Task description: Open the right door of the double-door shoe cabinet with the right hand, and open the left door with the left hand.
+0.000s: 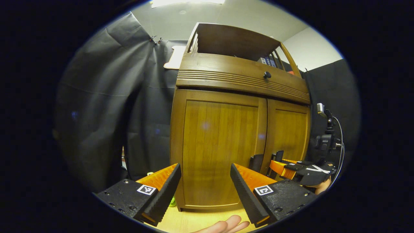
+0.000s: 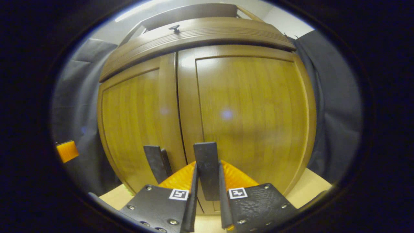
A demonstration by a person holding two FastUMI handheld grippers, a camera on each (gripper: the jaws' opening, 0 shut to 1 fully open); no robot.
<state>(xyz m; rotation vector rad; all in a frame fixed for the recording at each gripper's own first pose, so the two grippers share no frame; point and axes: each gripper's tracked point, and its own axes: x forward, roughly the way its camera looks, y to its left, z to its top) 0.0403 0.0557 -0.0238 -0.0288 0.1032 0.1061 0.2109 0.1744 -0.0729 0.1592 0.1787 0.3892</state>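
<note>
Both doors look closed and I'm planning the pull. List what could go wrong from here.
1. The right gripper closes on the right door's handle; whether both fingers press it is unclear, so it may slip on the pull.
2. The left door's handle sits close beside it; the swinging right door could bump the left gripper, which hangs open before the left door.
3. A hand lies on the table near the cabinet's foot.

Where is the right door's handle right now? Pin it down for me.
In the right gripper view, the right door's handle stands low at centre, clamped between the right gripper fingers, just right of the left door's handle and the seam between the doors.
</note>
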